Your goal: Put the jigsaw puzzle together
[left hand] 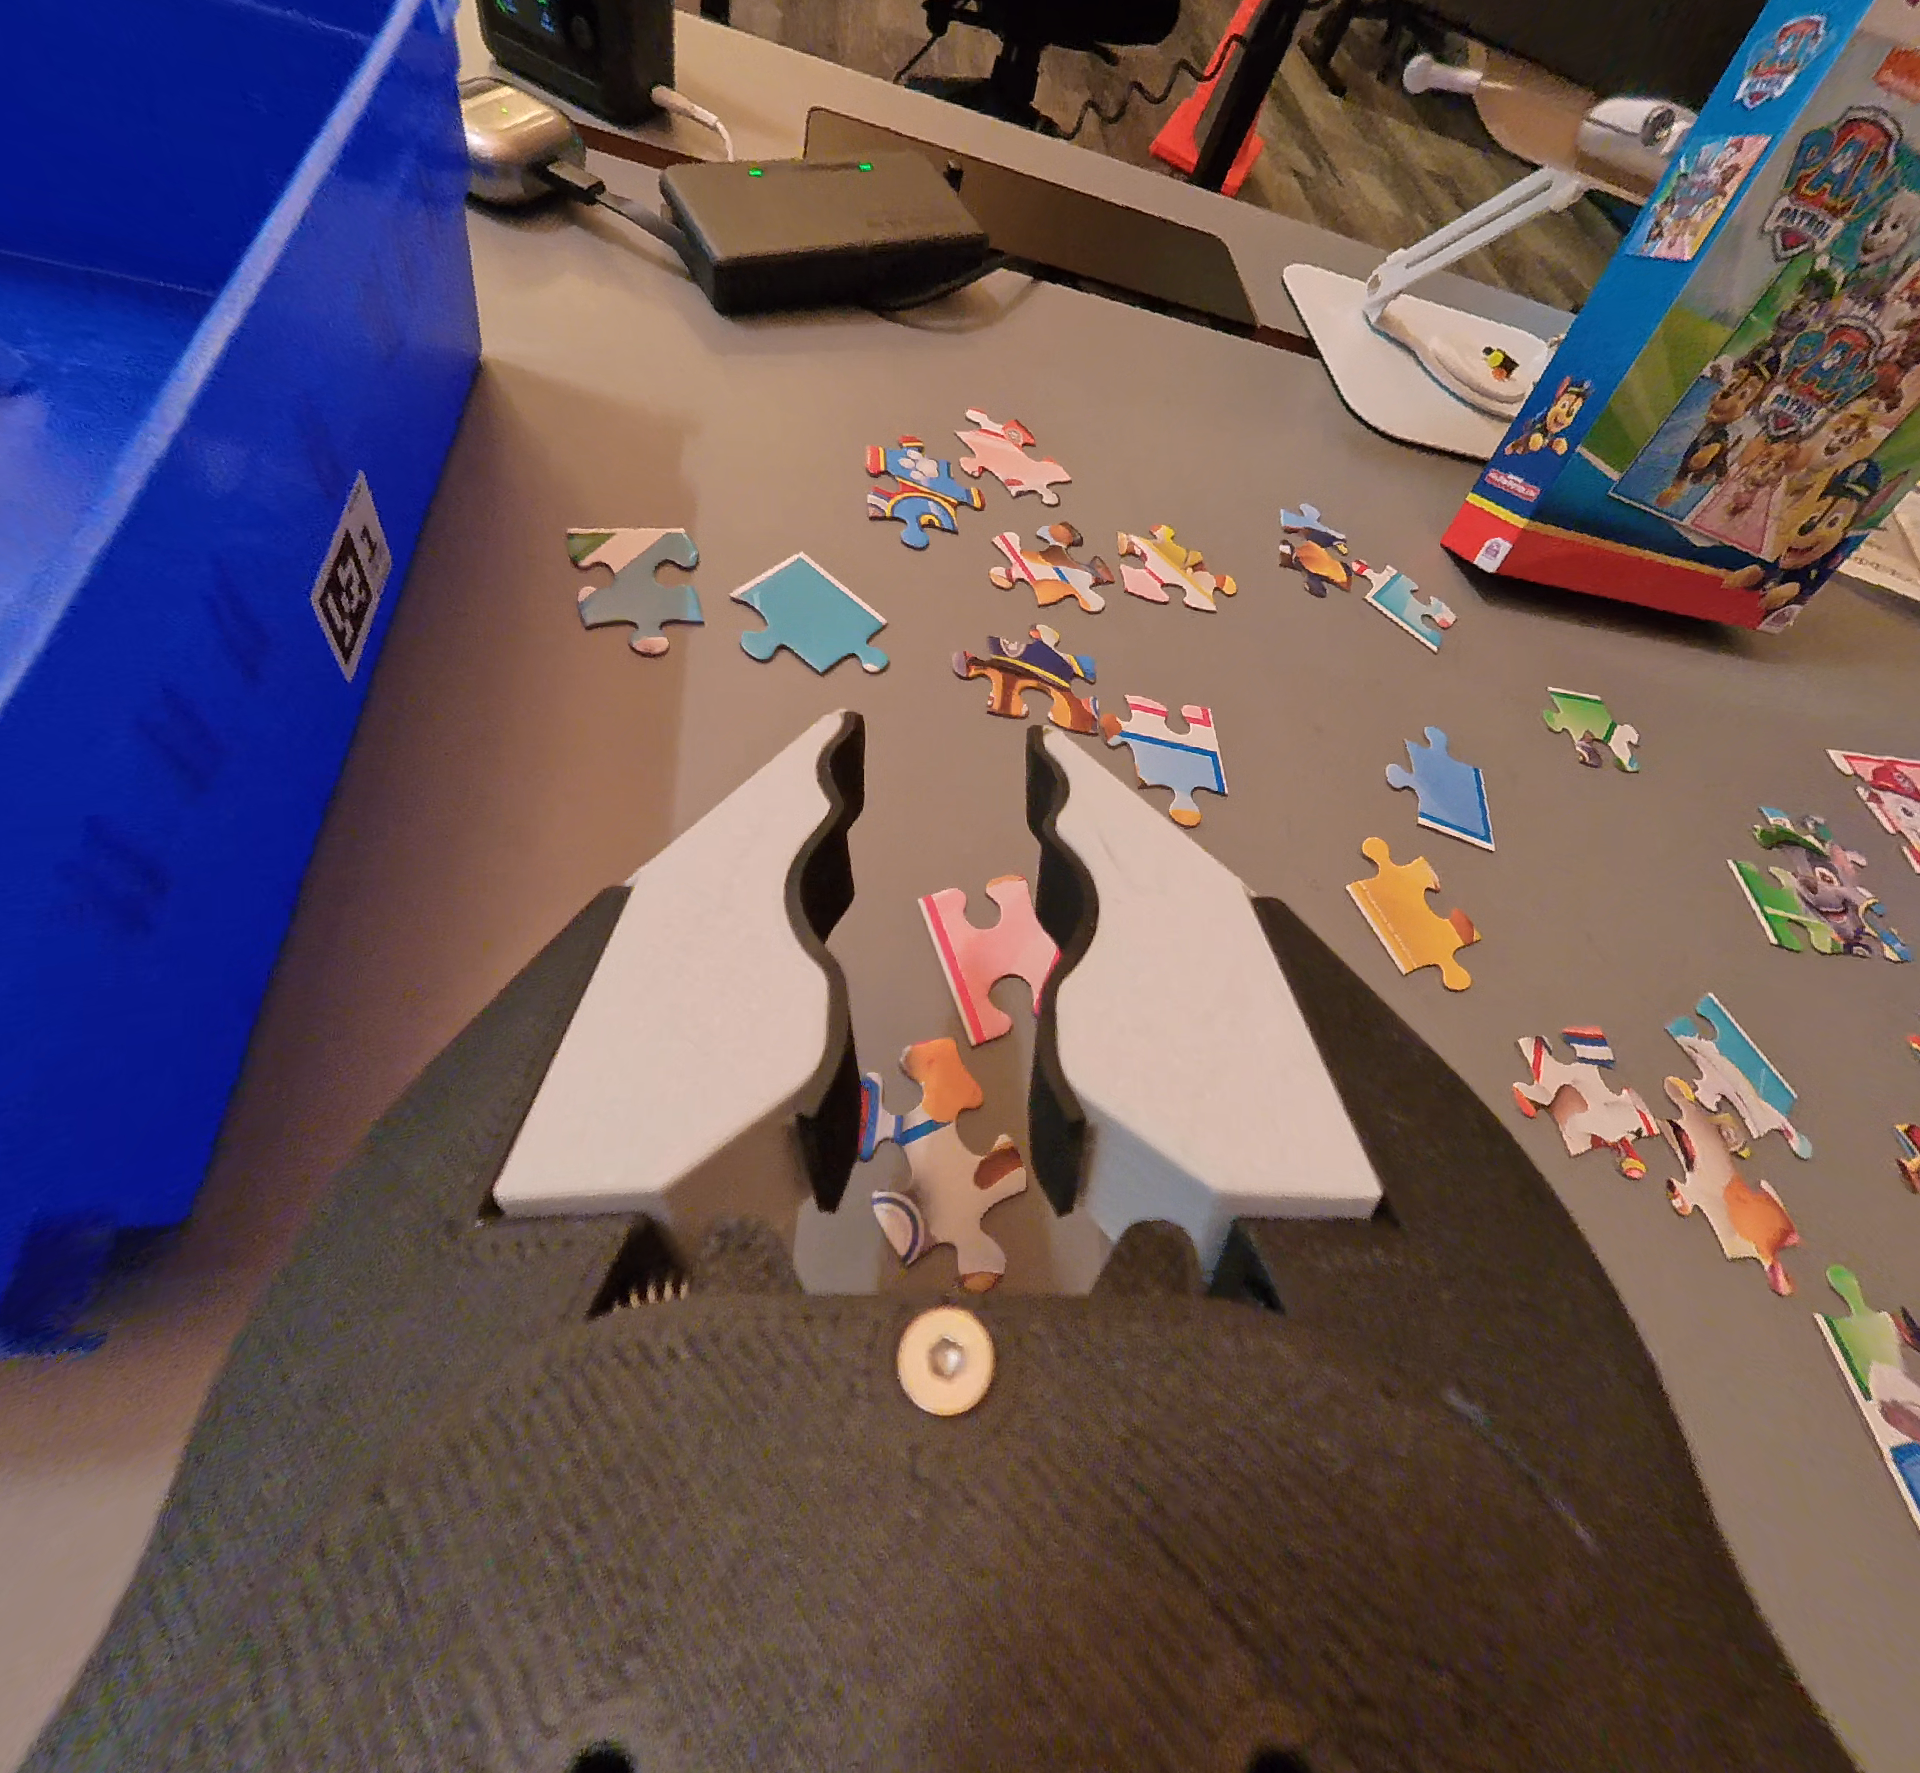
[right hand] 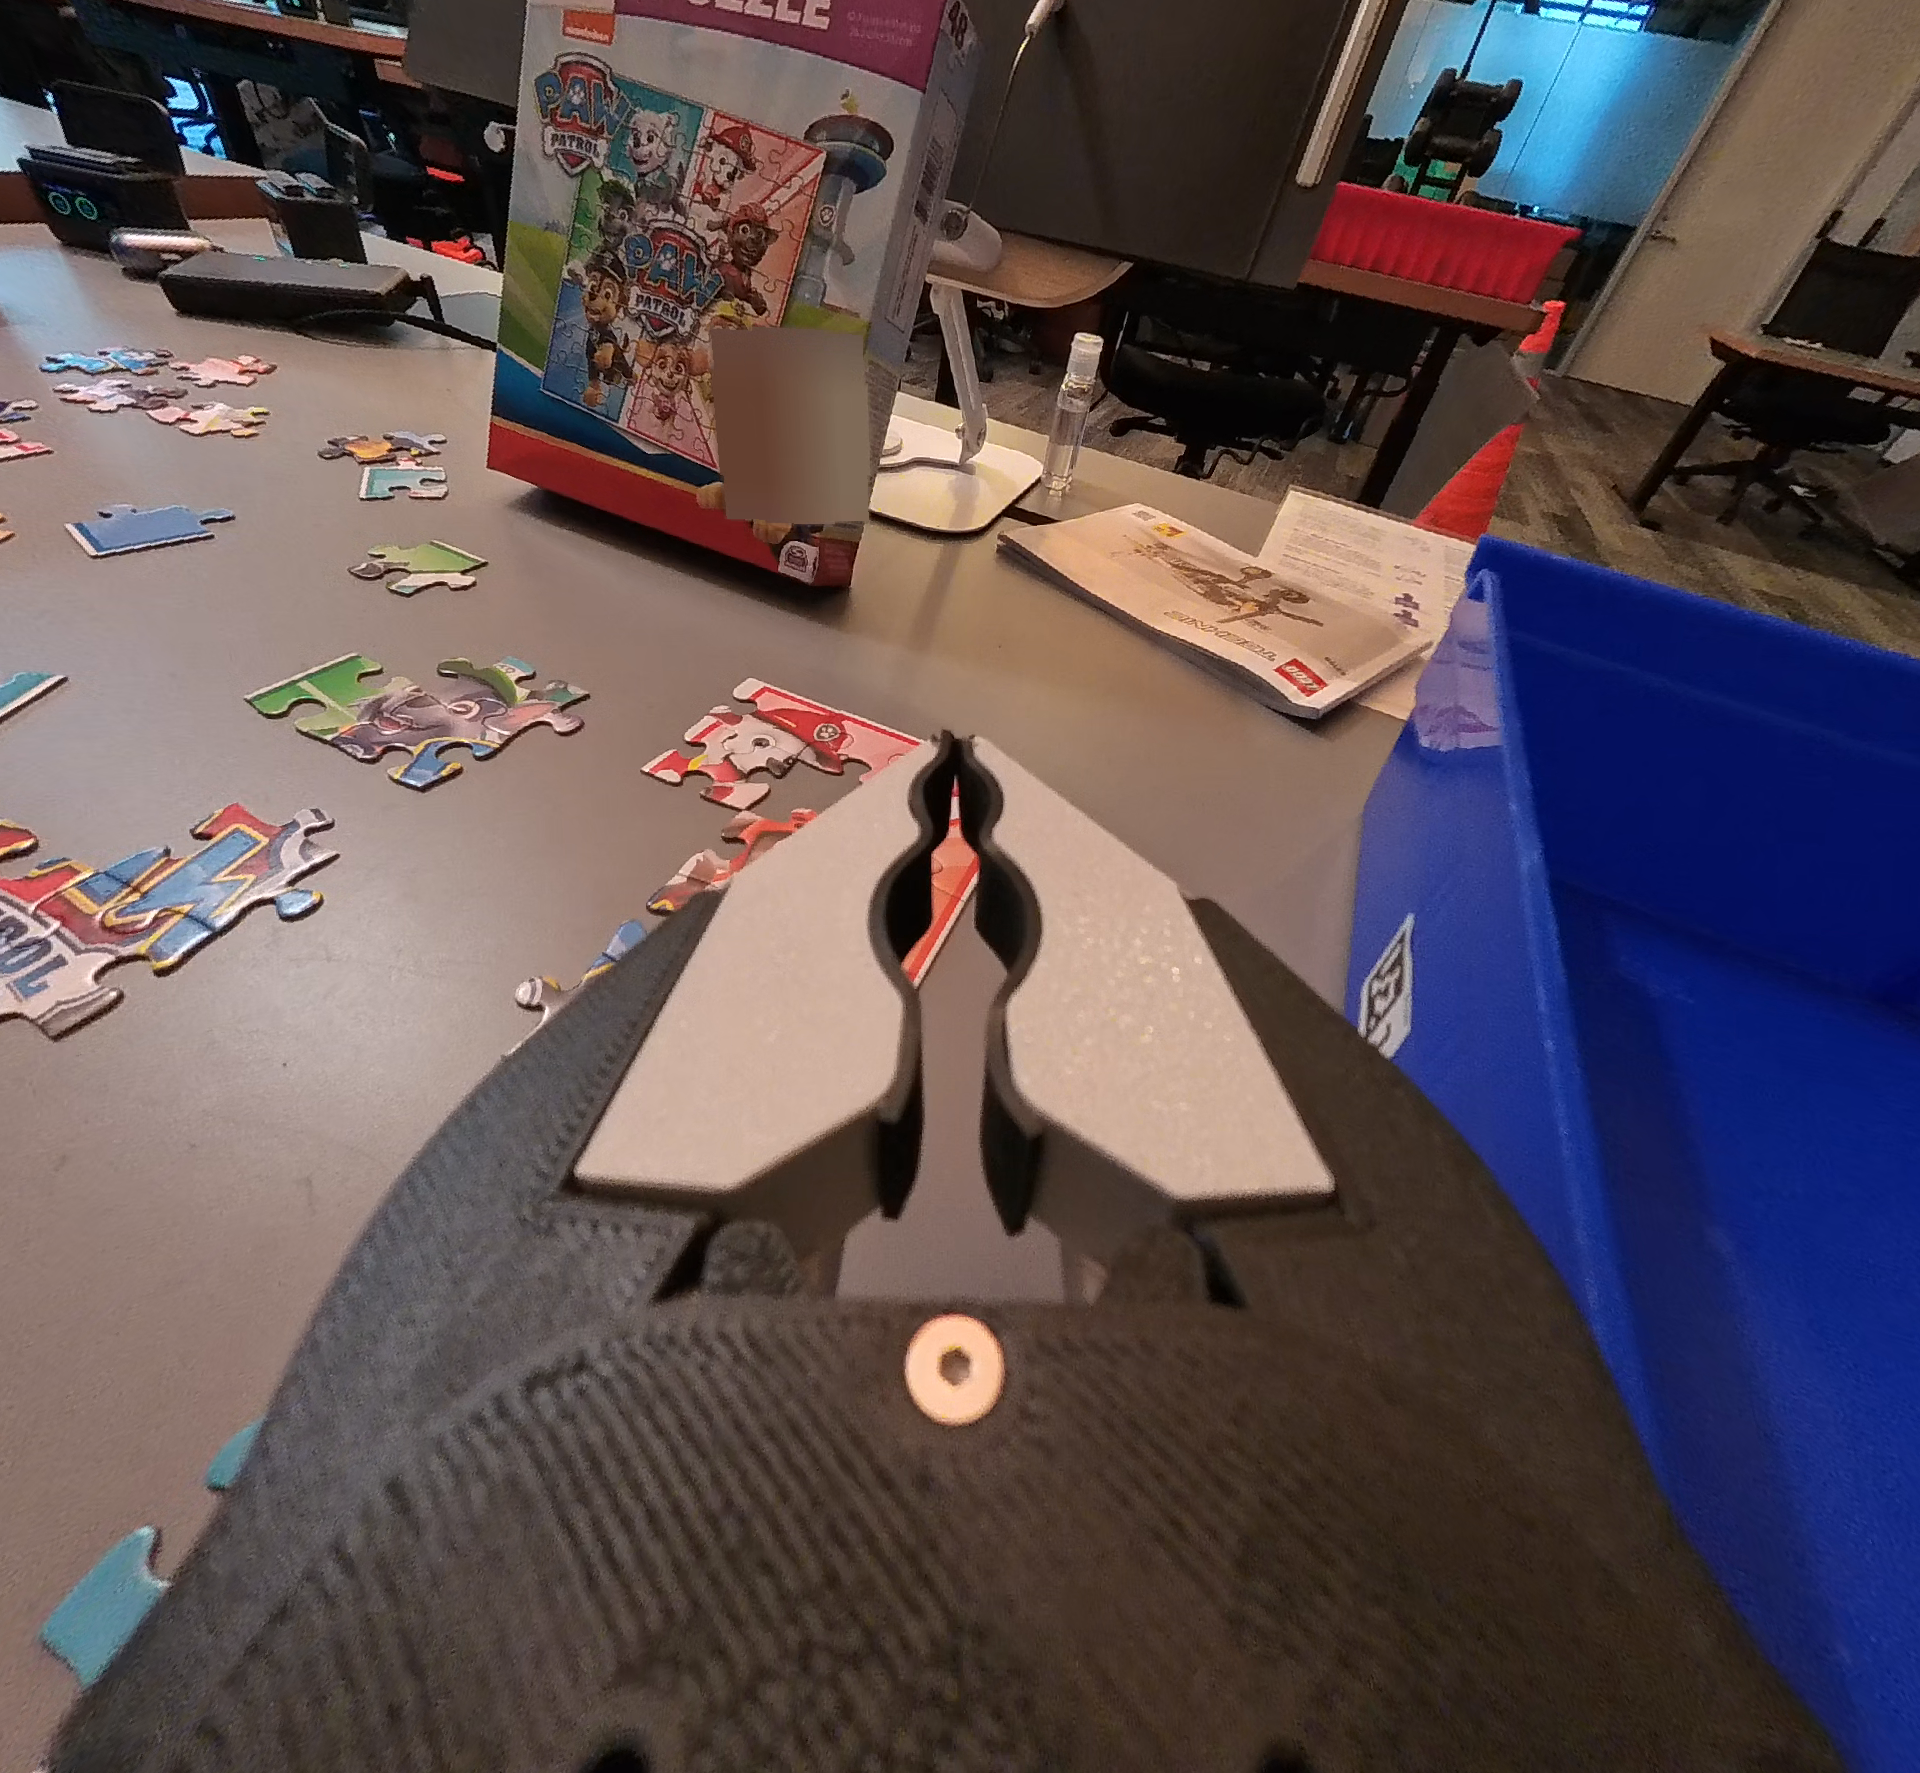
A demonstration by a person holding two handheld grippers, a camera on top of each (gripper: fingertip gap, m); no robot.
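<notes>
My left gripper (left hand: pixel 943 731) is open and holds nothing, just above the grey table (left hand: pixel 582 435). A pink puzzle piece (left hand: pixel 987 954) lies flat on the table between its fingers, and an orange and white piece (left hand: pixel 940 1162) lies nearer the gripper's base. More loose pieces, such as a teal one (left hand: pixel 810 617), lie ahead. My right gripper (right hand: pixel 958 744) is shut, its tips together, above a joined red and white puzzle section (right hand: pixel 769 736). That section's red edge (right hand: pixel 940 902) shows through the gap behind the tips. I see nothing pinched between the pads.
A blue bin (left hand: pixel 208 476) stands left of the left gripper, and another blue bin (right hand: pixel 1662 892) right of the right gripper. The upright puzzle box (right hand: pixel 717 237), a booklet (right hand: pixel 1216 611), a lamp base (left hand: pixel 1403 352), a black charger (left hand: pixel 821 227) and joined sections (right hand: pixel 416 710) (right hand: pixel 156 892) are on the table. The grippers' ends are close to 60 centimeters from one another. My left tips are roughly 30 centimeters from the black charger (left hand: pixel 821 227).
</notes>
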